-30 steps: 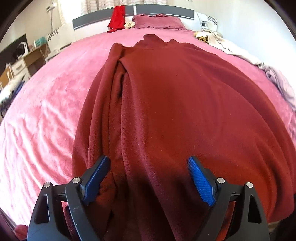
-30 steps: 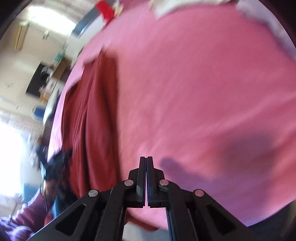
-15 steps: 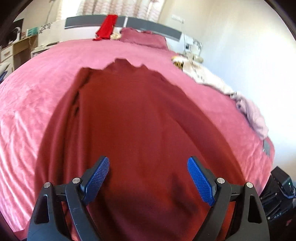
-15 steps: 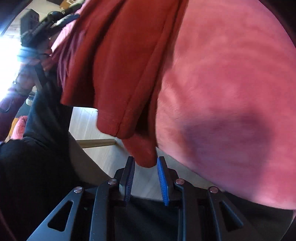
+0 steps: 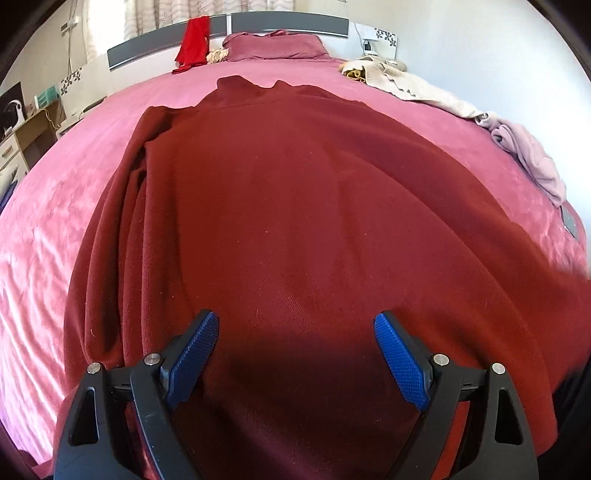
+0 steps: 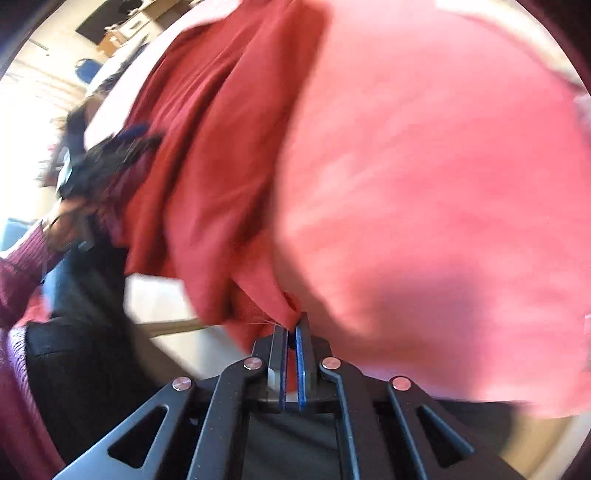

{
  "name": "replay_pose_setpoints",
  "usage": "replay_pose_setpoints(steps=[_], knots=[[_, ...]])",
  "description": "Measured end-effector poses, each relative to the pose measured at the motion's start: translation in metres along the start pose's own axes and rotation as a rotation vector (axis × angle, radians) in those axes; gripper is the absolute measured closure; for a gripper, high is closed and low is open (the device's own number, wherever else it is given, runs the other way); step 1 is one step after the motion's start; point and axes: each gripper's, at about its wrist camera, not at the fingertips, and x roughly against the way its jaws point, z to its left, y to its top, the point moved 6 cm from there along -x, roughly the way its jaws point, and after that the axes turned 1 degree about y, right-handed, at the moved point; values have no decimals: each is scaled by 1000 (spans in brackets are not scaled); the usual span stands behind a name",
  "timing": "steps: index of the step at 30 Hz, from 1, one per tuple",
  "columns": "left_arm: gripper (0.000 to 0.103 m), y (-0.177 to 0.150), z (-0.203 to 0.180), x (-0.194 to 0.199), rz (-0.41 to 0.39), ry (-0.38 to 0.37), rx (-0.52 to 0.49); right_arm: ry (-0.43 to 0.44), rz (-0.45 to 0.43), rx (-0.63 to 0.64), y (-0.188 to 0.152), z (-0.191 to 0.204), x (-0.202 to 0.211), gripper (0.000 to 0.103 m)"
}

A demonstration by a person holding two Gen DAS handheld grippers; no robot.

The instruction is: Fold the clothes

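Observation:
A dark red garment (image 5: 295, 206) lies spread flat on the pink bed (image 5: 55, 221), neck end far, hem near me. My left gripper (image 5: 295, 354) is open, its blue pads wide apart just above the near hem, holding nothing. In the right wrist view my right gripper (image 6: 291, 328) is shut on a corner of the dark red garment (image 6: 207, 155) at the bed's near edge. The cloth hangs over the pink bed (image 6: 443, 184) side. That view is blurred.
A red cloth (image 5: 194, 40) hangs on the grey headboard (image 5: 288, 22) by a maroon pillow (image 5: 277, 44). Cream (image 5: 406, 85) and lilac clothes (image 5: 532, 158) lie along the bed's right edge. A desk (image 5: 22, 136) stands at left. The person's arm (image 6: 33, 258) and the floor show beside the bed.
My right gripper closed on the garment's corner, which sat between its open fingers half a second ago. The left gripper stayed open and shifted a little over the hem.

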Motion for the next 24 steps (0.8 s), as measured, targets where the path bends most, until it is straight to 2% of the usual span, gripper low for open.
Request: replay_pose_setpoints(steps=[5,12,14,15,18,19,20,21,23,24], knots=[[14,0,0,-1,4,4,28,-331,-51,-66,51,-108,58,102],[14,-3,2,2,31,-1,4,-655,-24,-104,67,-203,61,102],[14,-3,1,2,34,0,2,-794,-13,-82,66,-228,59,102],[14,-3,1,1,35,-1,4,-836,-7,-84,64,-240,57,102],[14,-4,1,1,35,-2,6,-797,11,-187,58,-270,41,100],[14,-4,1,0,36,-1,3,-784,17,-221,56,-280,35,97],[14,-4,1,0,38,-1,1,-771,23,-254,54,-290,30,87],[14,-4,1,1,39,-1,-1,-758,29,-288,52,-299,25,83],[14,-4,1,2,42,-6,-1,-746,26,-343,50,-313,19,83],[14,-5,1,3,44,-10,-1,-774,-17,-348,54,-308,28,83]])
